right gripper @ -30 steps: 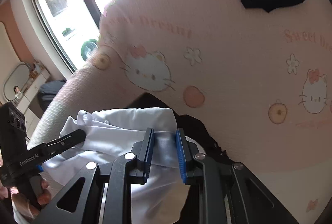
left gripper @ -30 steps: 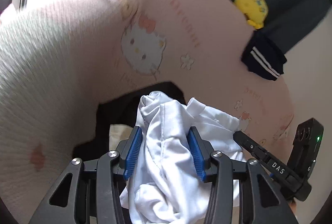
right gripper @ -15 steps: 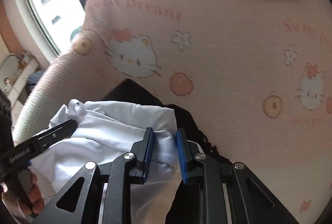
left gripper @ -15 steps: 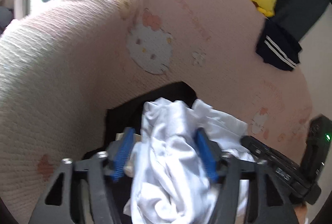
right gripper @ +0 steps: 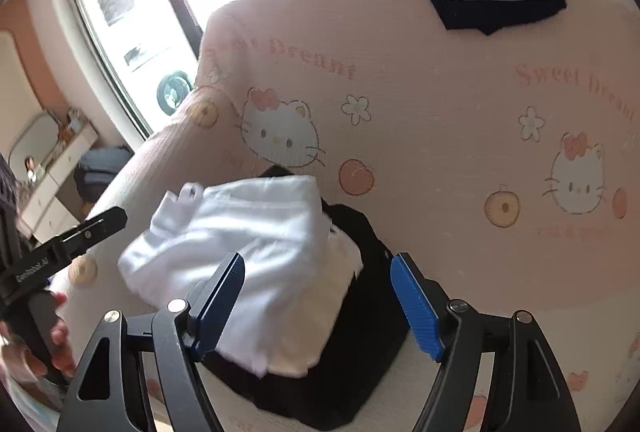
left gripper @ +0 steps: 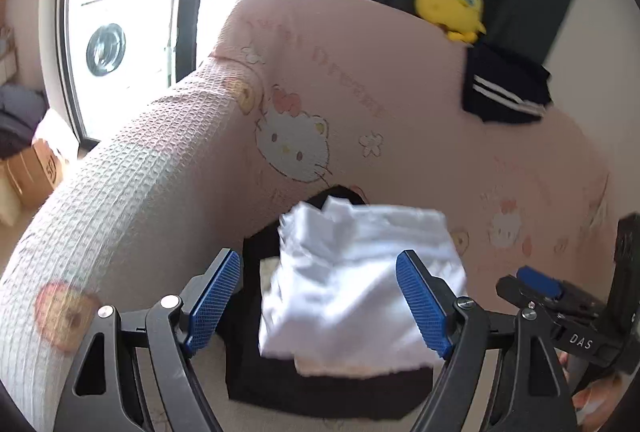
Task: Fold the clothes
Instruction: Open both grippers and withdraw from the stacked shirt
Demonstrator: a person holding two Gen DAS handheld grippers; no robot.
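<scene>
A folded white garment lies on top of a stack with a cream piece and a black garment beneath, on a pink sofa seat. My left gripper stands above and before the stack, its jaws opening wide, the blue pads clear of the cloth. My right gripper hovers over the stack's right side, jaws also opening, nothing pressed between them. Each gripper shows at the edge of the other's view.
The pink cat-print sofa cover rises behind the stack. A yellow plush toy and a folded navy striped garment sit on the backrest. A window, washing machine and cardboard box are at left.
Both grippers opened and let go of the white garment, then pulled back and up. The garment now rests free on the stack.
</scene>
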